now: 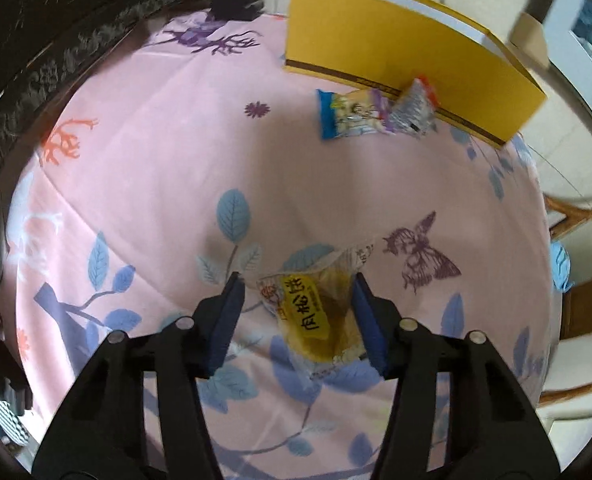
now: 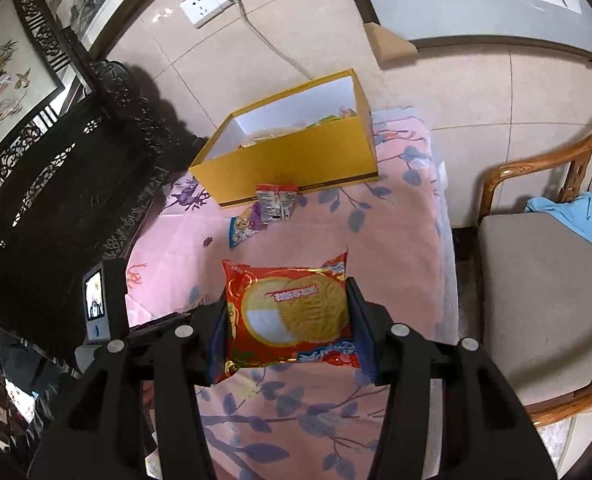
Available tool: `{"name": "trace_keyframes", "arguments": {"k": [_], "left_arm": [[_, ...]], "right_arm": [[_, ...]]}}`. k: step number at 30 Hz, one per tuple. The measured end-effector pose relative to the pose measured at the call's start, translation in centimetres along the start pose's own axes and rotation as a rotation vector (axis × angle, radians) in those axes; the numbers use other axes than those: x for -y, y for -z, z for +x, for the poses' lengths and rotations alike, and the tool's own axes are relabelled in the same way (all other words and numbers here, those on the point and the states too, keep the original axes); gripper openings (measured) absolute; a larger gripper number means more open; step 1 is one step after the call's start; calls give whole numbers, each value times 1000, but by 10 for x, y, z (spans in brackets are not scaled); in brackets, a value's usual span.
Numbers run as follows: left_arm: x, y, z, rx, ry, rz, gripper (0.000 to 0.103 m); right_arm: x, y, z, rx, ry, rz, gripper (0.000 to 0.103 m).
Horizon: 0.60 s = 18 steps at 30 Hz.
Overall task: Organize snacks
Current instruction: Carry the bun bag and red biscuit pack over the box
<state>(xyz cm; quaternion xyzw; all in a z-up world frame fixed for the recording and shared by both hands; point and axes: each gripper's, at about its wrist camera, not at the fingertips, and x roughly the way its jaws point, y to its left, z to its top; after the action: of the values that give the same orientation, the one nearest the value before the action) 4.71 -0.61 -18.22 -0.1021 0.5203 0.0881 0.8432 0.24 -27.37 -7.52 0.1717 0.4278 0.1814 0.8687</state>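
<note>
My left gripper [image 1: 296,280] points down at the pink flowered tablecloth [image 1: 156,160]. A clear snack packet with a yellow label [image 1: 316,320] lies between its blue pads; the right pad touches it, while the left pad stands off with a gap. My right gripper [image 2: 286,292] is shut on a red biscuit packet [image 2: 292,312], held above the cloth. At the table's far end stands an open yellow box [image 2: 288,160] [image 1: 396,48] with snacks inside. In front of it lie a blue-and-white packet [image 1: 348,114] [image 2: 242,226] and a silver-and-red packet [image 1: 414,108] [image 2: 276,200].
Dark carved furniture [image 2: 56,200] runs along the table's left side. A wooden chair [image 2: 536,300] with a blue cloth [image 2: 576,216] on it stands to the right. Framed pictures lean against the tiled wall behind.
</note>
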Motion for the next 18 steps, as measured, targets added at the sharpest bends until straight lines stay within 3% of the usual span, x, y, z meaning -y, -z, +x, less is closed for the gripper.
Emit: {"name": "trace_keyframes", "arguments": {"k": [3,7,11,14,18], "left_arm": [[0,6,-8,6,11,6,54],[10,11,-26,119,-107,122,52],[1,6,-37,88,-12,81,52],[13,3,-67,188,-29,167,52],[24,-15,-108,302,-24,197,52]], "right_arm": [[-5,1,-5,9,-11,-7,52],[-8,-1,-13,29,-14,-12,52],[-11,-5,-18,49,-14,-9,52],[-18,-8,-24,70,-15,-26,52],[-26,-16,-25,85,6,-59,52]]}}
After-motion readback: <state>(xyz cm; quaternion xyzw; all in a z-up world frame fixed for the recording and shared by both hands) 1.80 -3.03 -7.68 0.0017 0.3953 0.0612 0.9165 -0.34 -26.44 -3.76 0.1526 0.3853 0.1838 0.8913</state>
